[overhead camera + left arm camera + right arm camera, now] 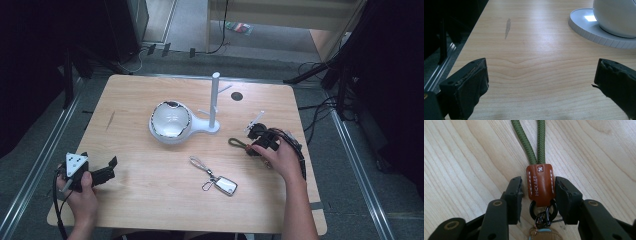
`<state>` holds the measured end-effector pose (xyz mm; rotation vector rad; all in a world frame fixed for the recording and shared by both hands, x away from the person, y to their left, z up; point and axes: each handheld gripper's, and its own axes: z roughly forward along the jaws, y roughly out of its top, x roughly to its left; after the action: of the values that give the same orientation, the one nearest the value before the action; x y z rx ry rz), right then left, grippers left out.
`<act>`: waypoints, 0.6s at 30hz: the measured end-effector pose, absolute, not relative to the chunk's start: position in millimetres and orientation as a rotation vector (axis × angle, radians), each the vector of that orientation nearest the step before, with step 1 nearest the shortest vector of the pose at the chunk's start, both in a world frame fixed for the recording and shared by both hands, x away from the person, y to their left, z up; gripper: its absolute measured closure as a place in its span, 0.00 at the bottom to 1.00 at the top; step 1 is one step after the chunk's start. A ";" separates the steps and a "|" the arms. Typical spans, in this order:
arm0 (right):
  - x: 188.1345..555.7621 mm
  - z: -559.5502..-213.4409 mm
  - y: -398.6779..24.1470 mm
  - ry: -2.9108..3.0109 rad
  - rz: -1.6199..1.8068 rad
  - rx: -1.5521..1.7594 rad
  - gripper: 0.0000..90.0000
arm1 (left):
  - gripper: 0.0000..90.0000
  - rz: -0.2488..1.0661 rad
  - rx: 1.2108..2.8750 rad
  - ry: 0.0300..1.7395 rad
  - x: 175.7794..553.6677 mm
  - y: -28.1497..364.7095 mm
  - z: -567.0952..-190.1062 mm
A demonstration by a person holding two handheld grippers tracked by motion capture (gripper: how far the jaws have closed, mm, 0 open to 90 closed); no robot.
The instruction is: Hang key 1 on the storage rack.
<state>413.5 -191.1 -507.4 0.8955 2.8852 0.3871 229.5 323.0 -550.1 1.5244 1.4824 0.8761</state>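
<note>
A green cord keychain (236,143) lies on the wooden table (150,200) right of centre. In the right gripper view its green cord (540,142) ends in a brown leather tab (540,183) with a black ring (534,210) below it. My right gripper (540,192) straddles that tab. One jaw is at the tab's edge and a thin gap shows at the other, so no firm press shows. The same gripper (254,144) points left in the high view. My left gripper (111,168) rests at the near left, its jaws (541,75) wide apart over bare wood.
A second keychain (226,185) with a silvery tag and a thin loop lies near the front middle. A white bowl-shaped object (170,120) sits on a white base with an upright peg stand (215,100). A dark round spot (236,96) marks the table behind it.
</note>
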 end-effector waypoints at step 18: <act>407.4 -506.9 -187.8 2.819 0.418 0.975 0.77 | 0.00 0.869 1.525 1.486 230.2 323.4 -550.2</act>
<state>407.4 -187.8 -506.9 0.9749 2.8188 0.4184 230.2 323.4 -550.2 1.5252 1.4864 0.8688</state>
